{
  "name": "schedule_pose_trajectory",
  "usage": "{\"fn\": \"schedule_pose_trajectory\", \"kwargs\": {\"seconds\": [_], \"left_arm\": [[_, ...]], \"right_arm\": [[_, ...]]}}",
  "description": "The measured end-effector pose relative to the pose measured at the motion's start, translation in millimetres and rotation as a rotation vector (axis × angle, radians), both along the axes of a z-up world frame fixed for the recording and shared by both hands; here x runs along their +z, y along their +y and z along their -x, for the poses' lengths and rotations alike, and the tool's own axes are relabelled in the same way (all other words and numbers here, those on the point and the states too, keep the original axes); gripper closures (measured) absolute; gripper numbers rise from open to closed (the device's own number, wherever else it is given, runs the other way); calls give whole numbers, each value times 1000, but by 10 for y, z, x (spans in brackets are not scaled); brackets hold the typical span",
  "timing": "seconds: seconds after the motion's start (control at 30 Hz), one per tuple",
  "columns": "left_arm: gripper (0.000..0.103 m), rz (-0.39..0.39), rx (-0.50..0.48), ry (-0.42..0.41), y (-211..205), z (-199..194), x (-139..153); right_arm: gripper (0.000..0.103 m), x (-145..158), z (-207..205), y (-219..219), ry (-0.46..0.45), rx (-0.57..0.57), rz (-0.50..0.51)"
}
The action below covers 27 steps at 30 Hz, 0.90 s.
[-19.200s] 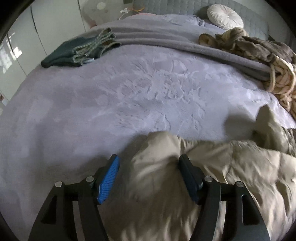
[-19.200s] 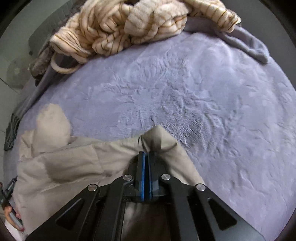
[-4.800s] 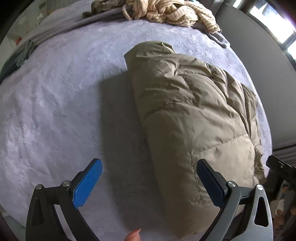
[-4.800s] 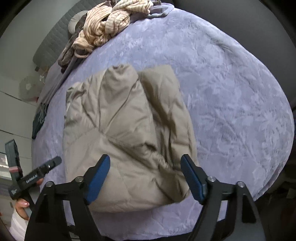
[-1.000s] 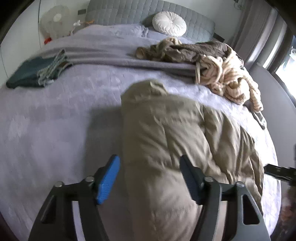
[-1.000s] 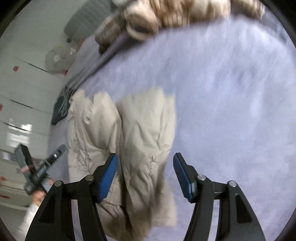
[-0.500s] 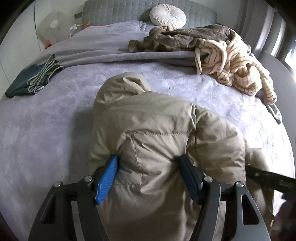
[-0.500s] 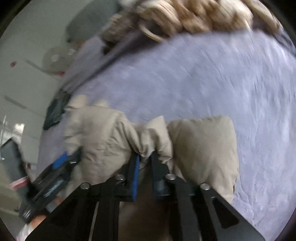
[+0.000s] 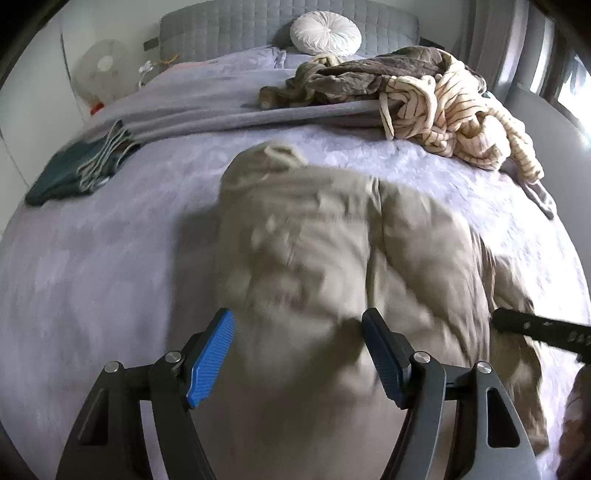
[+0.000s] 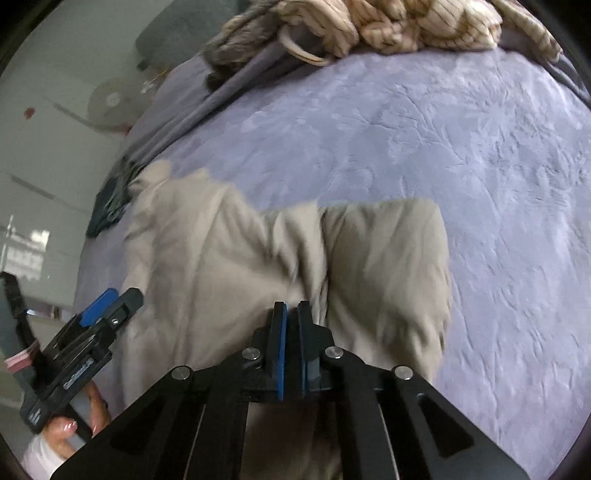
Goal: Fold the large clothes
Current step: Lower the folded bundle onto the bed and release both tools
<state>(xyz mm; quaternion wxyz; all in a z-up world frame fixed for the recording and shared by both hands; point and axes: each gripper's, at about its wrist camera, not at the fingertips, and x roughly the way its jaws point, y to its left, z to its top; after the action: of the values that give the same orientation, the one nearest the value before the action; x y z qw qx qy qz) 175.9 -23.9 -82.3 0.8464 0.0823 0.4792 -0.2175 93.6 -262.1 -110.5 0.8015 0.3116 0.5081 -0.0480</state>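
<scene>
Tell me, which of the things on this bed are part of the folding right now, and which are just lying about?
In the job:
- beige jacket
- left gripper, opening around it
- right gripper, pinching it

Lying about:
- striped garment
- brown garment
- dark green clothes
- white cushion
- fan

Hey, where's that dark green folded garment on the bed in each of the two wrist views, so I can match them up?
Left wrist view: the dark green folded garment lies at the left on the bedspread.
Right wrist view: its dark edge peeks out at the left, behind the beige jacket.
Shared landmark: the striped cream garment at the bed's far side.
</scene>
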Motion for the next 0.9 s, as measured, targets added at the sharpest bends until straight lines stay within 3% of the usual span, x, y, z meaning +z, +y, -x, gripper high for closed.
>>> {"fn": "schedule_pose_trajectory", "kwargs": {"seconds": [0.17,0.2,0.27,0.57,0.9], "left_arm": [[30,24,19,59,364,356,-51],[21,16,21,69,400,416,-88],[15,-7,38,75,453,520,-168],[15,-34,49,130,436,630,-296],[15,-78,55,158,540,757,-64]], "right_arm": [[96,276,455,283,-29,57,13],[96,319,544,347,-35,65,25],[96,344,685,460,-33,84,55],[96,-150,857,606,123,87,56],[96,198,1057,594,138,45,70]]}}
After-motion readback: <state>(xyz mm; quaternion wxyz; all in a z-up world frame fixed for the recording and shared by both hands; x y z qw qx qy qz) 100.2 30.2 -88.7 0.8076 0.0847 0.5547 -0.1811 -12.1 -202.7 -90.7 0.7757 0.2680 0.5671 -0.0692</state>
